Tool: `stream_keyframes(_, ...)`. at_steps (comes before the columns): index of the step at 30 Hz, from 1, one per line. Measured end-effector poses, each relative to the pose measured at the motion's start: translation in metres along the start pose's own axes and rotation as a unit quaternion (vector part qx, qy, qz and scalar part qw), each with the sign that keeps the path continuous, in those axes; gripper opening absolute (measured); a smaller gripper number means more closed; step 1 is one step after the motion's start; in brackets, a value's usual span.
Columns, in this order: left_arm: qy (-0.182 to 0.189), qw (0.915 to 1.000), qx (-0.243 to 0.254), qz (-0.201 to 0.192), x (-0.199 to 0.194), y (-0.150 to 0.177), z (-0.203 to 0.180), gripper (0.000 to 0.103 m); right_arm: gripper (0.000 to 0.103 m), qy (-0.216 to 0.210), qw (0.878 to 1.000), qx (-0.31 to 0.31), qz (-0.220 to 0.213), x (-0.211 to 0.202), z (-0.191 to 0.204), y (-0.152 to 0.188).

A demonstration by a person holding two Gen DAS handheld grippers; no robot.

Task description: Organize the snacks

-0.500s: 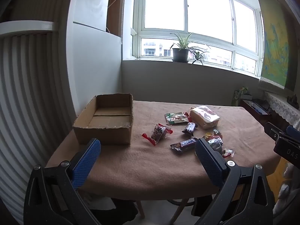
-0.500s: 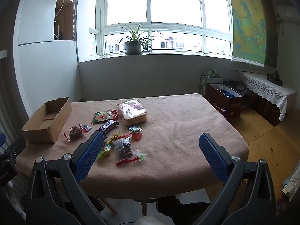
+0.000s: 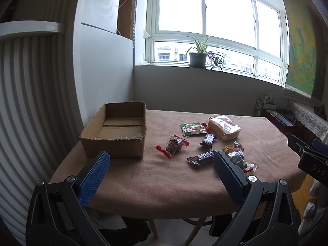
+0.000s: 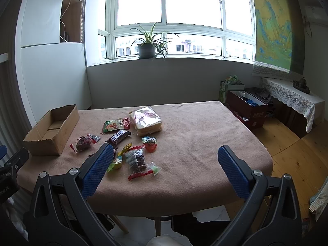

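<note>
An open, empty cardboard box (image 3: pixel 114 135) (image 4: pixel 52 132) stands at the table's left end. Several wrapped snacks lie loose on the brown tablecloth: a bread pack (image 3: pixel 224 127) (image 4: pixel 146 121), a green-red pouch (image 3: pixel 192 128) (image 4: pixel 113 125), dark bars (image 3: pixel 207 139) (image 4: pixel 119 137) (image 3: pixel 202 156), a red-ended dark sweet pack (image 3: pixel 173 145) (image 4: pixel 83 142) and a clear pack of dark pieces (image 4: pixel 137 160). My left gripper (image 3: pixel 162 162) is open and empty, short of the table's near edge. My right gripper (image 4: pixel 166 157) is open and empty, above the near edge to the right of the snacks.
The table (image 4: pixel 205 143) is covered by a brown cloth. A potted plant (image 4: pixel 146 47) stands on the windowsill. A red box (image 4: pixel 248 108) and a lace-covered sideboard (image 4: pixel 293 98) stand at right on the wooden floor. A white partition (image 3: pixel 106 78) rises behind the cardboard box.
Both grippers have moved a little forward toward the table; the table and snacks look slightly nearer. Nothing on the table has moved.
</note>
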State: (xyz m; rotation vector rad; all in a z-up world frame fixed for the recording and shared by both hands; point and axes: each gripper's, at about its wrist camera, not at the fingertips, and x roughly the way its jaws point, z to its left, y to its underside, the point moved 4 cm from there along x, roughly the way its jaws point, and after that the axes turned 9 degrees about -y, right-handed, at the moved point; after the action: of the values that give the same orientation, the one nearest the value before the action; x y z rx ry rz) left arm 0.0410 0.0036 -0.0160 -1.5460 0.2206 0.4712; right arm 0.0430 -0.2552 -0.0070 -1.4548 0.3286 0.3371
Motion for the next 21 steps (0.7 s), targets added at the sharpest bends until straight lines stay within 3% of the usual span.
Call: stream_keyframes(21, 0.003, 1.0, 0.002, 0.005, 0.005, 0.003, -0.001, 0.101, 0.103, 0.001, 1.0, -0.005, 0.009, 0.013, -0.001, 0.01)
